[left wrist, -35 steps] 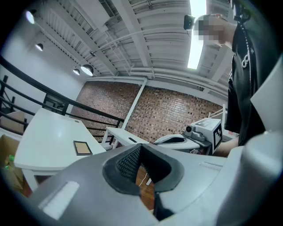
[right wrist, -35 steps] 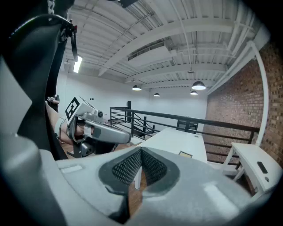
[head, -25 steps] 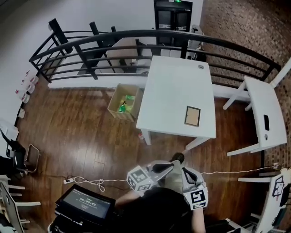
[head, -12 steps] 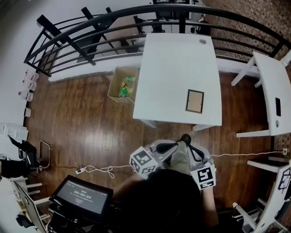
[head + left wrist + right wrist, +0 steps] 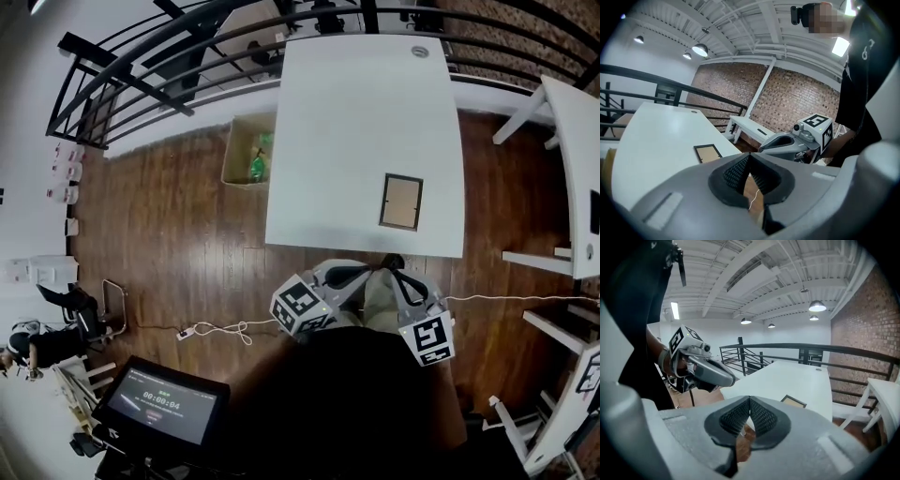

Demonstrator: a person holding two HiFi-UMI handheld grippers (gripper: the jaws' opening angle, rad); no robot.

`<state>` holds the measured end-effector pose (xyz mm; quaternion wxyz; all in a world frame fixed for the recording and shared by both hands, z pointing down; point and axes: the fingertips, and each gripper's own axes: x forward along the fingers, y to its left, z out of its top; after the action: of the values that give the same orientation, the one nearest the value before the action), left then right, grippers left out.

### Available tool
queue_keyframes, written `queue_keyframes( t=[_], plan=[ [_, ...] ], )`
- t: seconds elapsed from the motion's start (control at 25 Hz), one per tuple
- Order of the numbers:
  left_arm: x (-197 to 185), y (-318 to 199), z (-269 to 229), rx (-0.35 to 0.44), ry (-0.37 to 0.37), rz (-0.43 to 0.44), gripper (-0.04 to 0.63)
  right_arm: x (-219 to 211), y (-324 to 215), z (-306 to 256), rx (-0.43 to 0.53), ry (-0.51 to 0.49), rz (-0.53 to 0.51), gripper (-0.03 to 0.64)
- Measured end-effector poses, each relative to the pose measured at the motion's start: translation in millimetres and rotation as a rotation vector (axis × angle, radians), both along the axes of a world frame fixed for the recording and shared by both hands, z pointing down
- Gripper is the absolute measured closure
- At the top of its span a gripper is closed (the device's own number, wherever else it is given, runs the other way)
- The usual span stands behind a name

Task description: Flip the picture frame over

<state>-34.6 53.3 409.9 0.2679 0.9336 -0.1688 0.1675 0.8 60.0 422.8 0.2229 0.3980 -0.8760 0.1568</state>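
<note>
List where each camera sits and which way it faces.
Head view: on the person's head, facing steeply down at the white table and picture frame; shows left tool, right tool, dark torso.
Left gripper view: on the left tool, facing past its shut jaws toward the brick wall; shows the right tool.
Right gripper view: on the right tool, facing the table and railing; shows the left tool.
Shared: all three catch the picture frame.

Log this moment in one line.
left gripper: shut, empty | right gripper: shut, empty | picture frame: flat on table, untouched
</note>
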Motion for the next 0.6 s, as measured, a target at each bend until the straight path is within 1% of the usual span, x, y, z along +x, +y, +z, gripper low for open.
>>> queue_keyframes(
  t=[0.12,0.2,0.36,0.52,0.6],
  plan=[
    [5,-17,20,0.008,-0.040,-0.034,0.581,11,-11,14,-0.019,0.009,-0.020,0.624],
    [11,-28,35,-0.008,-0.062,-0.042,0.581,22,-22,27,-0.029,0.014,-0.026,0.624],
    [25,-44,66,-0.052,-0.103,-0.055,0.581,43,-41,53,-0.079,0.040,-0.042,0.624],
    [32,-51,72,-0.066,-0.133,-0.061,0.583,58,-48,62,-0.112,0.051,-0.038,0.624],
    [32,-53,74,-0.062,-0.148,-0.060,0.562,63,-51,65,-0.126,0.070,-0.033,0.624]
  ],
)
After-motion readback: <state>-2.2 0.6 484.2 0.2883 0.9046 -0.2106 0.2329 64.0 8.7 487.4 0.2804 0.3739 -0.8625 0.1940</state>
